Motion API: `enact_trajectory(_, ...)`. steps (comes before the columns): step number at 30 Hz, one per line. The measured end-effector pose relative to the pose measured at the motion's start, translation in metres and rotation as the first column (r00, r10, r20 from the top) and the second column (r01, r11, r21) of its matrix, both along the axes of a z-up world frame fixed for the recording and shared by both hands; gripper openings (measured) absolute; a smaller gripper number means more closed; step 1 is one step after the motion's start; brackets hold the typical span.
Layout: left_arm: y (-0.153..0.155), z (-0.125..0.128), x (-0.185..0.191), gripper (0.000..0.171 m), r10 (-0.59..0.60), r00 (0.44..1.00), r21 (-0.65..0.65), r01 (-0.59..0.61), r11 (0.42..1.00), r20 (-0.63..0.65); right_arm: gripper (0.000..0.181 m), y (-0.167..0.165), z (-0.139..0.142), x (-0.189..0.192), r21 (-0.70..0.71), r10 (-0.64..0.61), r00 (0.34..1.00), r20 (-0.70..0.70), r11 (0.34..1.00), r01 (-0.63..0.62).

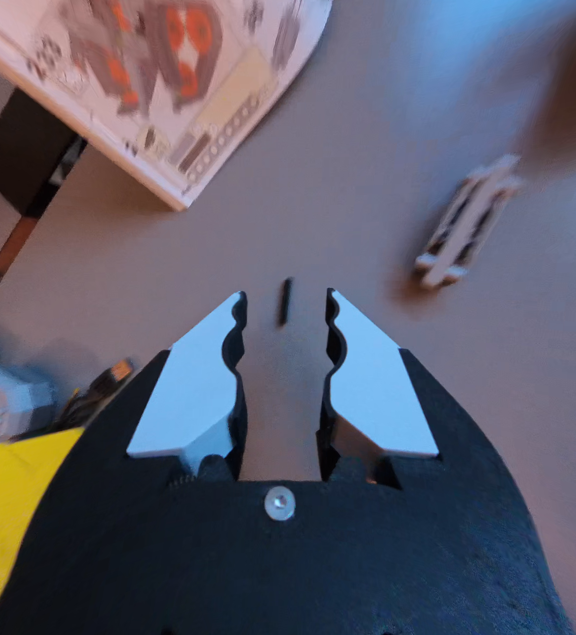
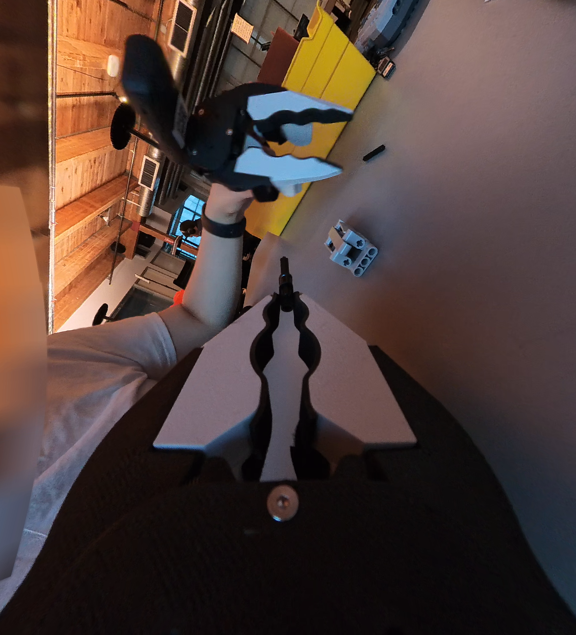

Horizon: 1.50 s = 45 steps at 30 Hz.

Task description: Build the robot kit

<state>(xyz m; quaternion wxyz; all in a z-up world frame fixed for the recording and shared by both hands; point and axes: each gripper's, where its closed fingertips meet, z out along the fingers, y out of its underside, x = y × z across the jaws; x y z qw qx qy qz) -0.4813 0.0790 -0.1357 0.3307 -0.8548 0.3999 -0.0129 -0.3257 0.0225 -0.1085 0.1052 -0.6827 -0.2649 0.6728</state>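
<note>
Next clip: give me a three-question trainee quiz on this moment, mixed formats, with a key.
1. True or false: the left gripper is shut on the black pin lying on the table.
2. What does the right gripper hold at its fingertips? A) the grey beam assembly B) a small black peg C) nothing
3. Fill in: beyond the left gripper, beside the printed instruction sheet, lies a blurred grey ____ assembly.

Key
1. False: its jaws stand open, the black pin loose on the table between the tips.
2. B, the small black peg.
3. Beam: the grey beam assembly.
</note>
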Motion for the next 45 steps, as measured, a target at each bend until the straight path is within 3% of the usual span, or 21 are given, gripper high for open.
enact_trajectory(2, -0.018, 0.023, 0.035, 0.049, -0.087, 0.971, 0.007, 0.087, 0.996, 0.223, 0.006, 0.0, 0.0, 0.0, -0.005, 0.0, 1.0, 0.0, 1.0, 0.0)
enact_trajectory(4, -0.042, 0.03, 0.068, 0.054, -0.228, 0.918, 0.017, 0.235, 0.972, 0.323, 0.006, 0.001, 0.0, 0.0, -0.009, 0.001, 1.0, 0.0, 1.0, -0.001)
enact_trajectory(6, -0.052, 0.014, 0.082, 0.058, -0.295, 0.922, 0.001, 0.305, 0.952, 0.249, 0.006, 0.0, 0.0, 0.0, -0.012, 0.007, 1.0, -0.001, 1.0, -0.007)
enact_trajectory(9, -0.045, -0.004, 0.09, 0.04, -0.34, 0.933, 0.051, 0.337, 0.94, 0.117, 0.006, 0.0, 0.0, 0.0, -0.015, 0.006, 1.0, -0.003, 1.0, -0.006)
enact_trajectory(14, -0.048, -0.024, 0.095, 0.023, -0.391, 0.916, -0.008, 0.393, 0.919, 0.086, 0.006, -0.002, -0.001, -0.001, -0.009, 0.017, 1.0, 0.005, 1.0, -0.017)
enact_trajectory(17, -0.047, -0.013, 0.1, 0.023, -0.431, 0.9, 0.159, 0.436, 0.886, -0.067, 0.006, -0.002, -0.001, -0.001, -0.016, 0.018, 1.0, 0.0, 1.0, -0.018)
enact_trajectory(20, -0.056, 0.015, 0.112, 0.023, -0.46, 0.873, 0.36, 0.487, 0.796, -0.163, 0.006, -0.002, 0.0, -0.001, -0.019, 0.018, 1.0, -0.003, 1.0, -0.018)
enact_trajectory(24, -0.066, 0.038, 0.112, 0.023, -0.441, 0.856, 0.443, 0.517, 0.732, -0.27, 0.006, -0.001, 0.001, 0.0, -0.021, 0.011, 1.0, -0.013, 1.0, -0.011)
enact_trajectory(35, -0.068, 0.038, 0.093, 0.023, -0.369, 0.816, 0.326, 0.531, 0.782, -0.445, 0.006, -0.002, -0.002, -0.001, -0.011, 0.014, 1.0, 0.007, 1.0, -0.014)
enact_trajectory(45, -0.082, 0.018, 0.103, 0.023, -0.445, 0.863, 0.253, 0.498, 0.829, -0.24, 0.006, -0.01, -0.001, -0.002, -0.019, 0.068, 0.998, 0.005, 0.998, -0.068)
